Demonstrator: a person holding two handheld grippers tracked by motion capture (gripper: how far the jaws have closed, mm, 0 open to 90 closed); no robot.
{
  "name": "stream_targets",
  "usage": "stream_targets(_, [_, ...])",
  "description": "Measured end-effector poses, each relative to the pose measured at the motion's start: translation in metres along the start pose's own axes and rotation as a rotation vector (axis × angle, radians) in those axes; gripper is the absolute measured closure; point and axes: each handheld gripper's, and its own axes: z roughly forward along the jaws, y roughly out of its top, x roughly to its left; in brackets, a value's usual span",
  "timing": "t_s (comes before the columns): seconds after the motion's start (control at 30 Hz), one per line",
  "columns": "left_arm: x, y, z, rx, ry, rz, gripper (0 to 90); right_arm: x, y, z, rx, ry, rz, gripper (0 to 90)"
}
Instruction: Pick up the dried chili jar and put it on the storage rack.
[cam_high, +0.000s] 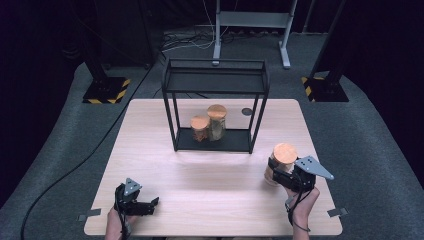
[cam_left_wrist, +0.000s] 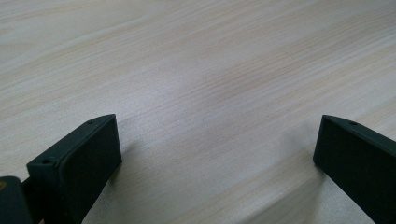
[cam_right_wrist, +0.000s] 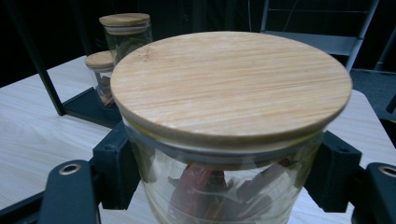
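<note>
1. Right gripper (cam_high: 278, 169) has its jaws pinching a glass jar (cam_right_wrist: 224, 186) with a bamboo lid (cam_right_wrist: 231, 81), just under the lid, one jaw on each side. Something reddish-brown is inside.
2. That jar sits over the right side of the desk (cam_high: 200, 175), in front of the black metal shelf rack (cam_high: 215, 85).
3. Two more lidded jars, a short one (cam_high: 199, 128) and a taller one (cam_high: 217, 121), stand touching on the rack's bottom shelf.
4. Left gripper (cam_high: 150, 204) is near the desk's front-left edge, jaws spread wide over bare wood.
</note>
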Motion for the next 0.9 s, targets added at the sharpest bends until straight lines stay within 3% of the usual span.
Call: stream_targets(0.9, [0.000,0.000,0.000,0.000,0.000,0.000,0.0,0.023,0.008,0.018,-0.005,0.064,-0.019,24.1])
